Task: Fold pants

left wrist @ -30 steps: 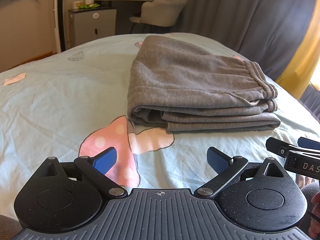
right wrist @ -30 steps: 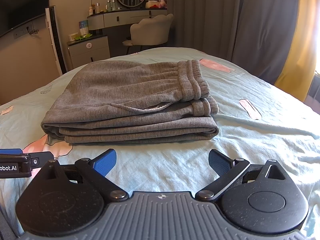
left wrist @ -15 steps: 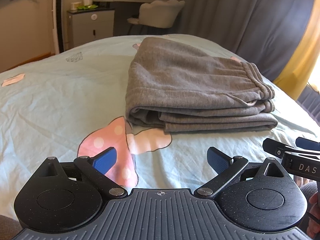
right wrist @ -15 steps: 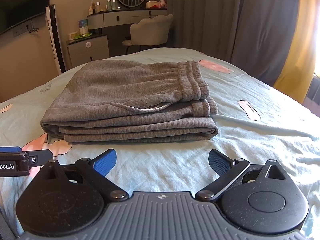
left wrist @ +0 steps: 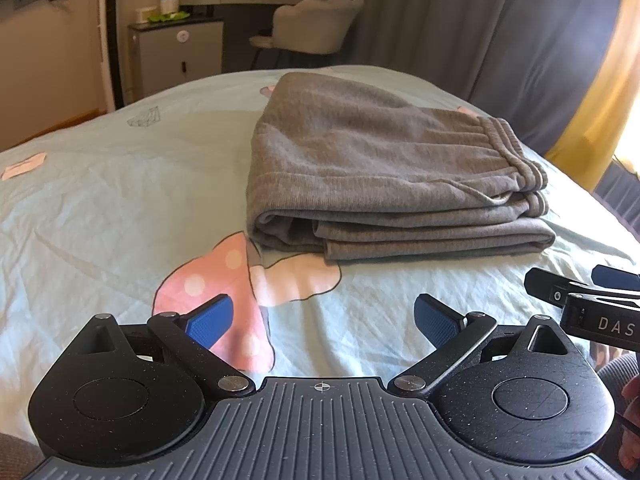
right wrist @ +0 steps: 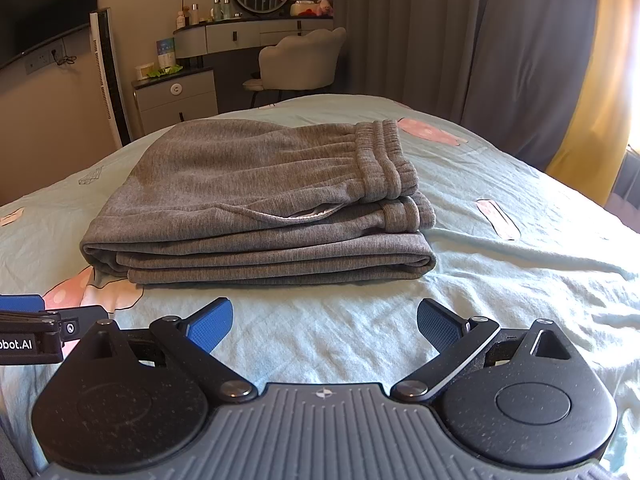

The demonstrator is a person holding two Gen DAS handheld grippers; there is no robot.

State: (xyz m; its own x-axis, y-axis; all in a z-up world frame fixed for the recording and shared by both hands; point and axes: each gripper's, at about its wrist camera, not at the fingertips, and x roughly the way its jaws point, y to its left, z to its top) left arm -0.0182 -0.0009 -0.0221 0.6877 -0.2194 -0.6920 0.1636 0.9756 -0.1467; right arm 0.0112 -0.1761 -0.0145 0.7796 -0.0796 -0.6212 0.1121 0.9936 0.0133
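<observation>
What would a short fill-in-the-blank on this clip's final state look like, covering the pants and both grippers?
1. The gray pants lie ____ in a stack on the bed sheet.
2. The left gripper and right gripper both stand ____, holding nothing.
3. The elastic waistband sits on the ____ layer of the stack.
4. Under the stack's near-left corner, the sheet shows a ____ spotted print.

Missing words: folded; open; top; pink

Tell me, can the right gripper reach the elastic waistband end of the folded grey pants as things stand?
Probably yes. The right gripper is open and holds nothing, and only bare light blue bedsheet lies between it and the folded grey pants. Their waistband faces its side.
</observation>
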